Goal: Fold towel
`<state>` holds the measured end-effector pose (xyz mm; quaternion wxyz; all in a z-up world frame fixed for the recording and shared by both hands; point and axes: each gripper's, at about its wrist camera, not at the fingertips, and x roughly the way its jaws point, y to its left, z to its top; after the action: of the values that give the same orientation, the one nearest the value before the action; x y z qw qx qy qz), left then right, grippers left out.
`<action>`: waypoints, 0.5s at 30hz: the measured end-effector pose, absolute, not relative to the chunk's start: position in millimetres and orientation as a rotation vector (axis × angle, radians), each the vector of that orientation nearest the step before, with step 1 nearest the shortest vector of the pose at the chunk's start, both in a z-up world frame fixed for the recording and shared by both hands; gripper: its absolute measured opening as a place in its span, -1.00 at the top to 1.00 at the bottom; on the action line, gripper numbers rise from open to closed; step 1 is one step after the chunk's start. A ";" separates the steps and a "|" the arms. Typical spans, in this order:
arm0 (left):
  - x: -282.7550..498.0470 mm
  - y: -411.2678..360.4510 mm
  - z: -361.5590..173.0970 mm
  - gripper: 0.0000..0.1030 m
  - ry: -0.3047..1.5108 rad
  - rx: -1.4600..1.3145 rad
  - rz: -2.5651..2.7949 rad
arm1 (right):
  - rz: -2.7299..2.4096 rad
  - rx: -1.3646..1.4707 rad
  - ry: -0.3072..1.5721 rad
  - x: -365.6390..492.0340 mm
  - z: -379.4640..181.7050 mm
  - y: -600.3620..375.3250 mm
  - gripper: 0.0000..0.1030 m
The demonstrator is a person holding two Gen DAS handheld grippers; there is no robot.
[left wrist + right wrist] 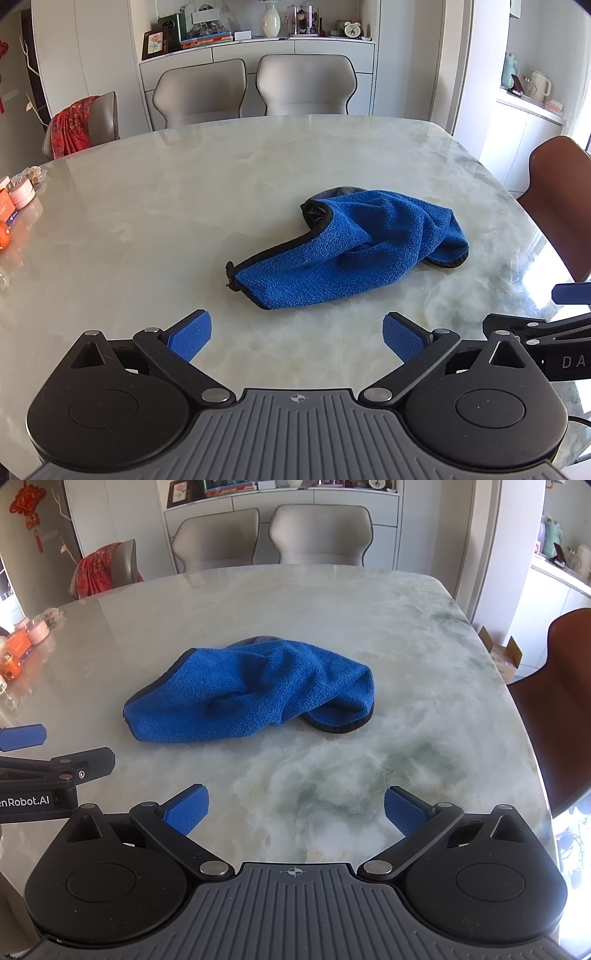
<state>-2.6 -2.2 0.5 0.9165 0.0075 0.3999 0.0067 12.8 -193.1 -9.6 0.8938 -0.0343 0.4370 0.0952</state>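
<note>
I see the blue towel (347, 251) crumpled mid-desk (184, 221), soft and light, likely to sag. Both my left gripper (297, 336) and right gripper (295, 810) hover short, fingers wide, empty. I'd pinch its dark-hemmed near corner.

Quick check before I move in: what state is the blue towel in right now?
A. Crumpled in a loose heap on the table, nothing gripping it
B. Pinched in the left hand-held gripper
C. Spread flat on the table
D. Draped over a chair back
A. The blue towel lies bunched and creased on the marble table, while the left hand-held gripper and right hand-held gripper both hang open short of it, touching nothing.
</note>
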 end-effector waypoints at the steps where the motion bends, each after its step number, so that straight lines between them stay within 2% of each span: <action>1: -2.3 -2.4 0.4 -0.97 0.824 0.015 0.014 | 0.195 -0.072 0.908 12.8 -9.3 -192.5 -0.99; 15: 7.5 -6.3 -1.9 -0.97 0.842 0.020 0.014 | 0.196 -0.067 0.920 18.6 -13.2 -194.4 -0.99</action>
<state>7.5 -6.3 -1.9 0.9126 0.0095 0.4087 0.0067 18.6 -194.4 -13.2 0.8910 -0.0324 0.4429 0.0944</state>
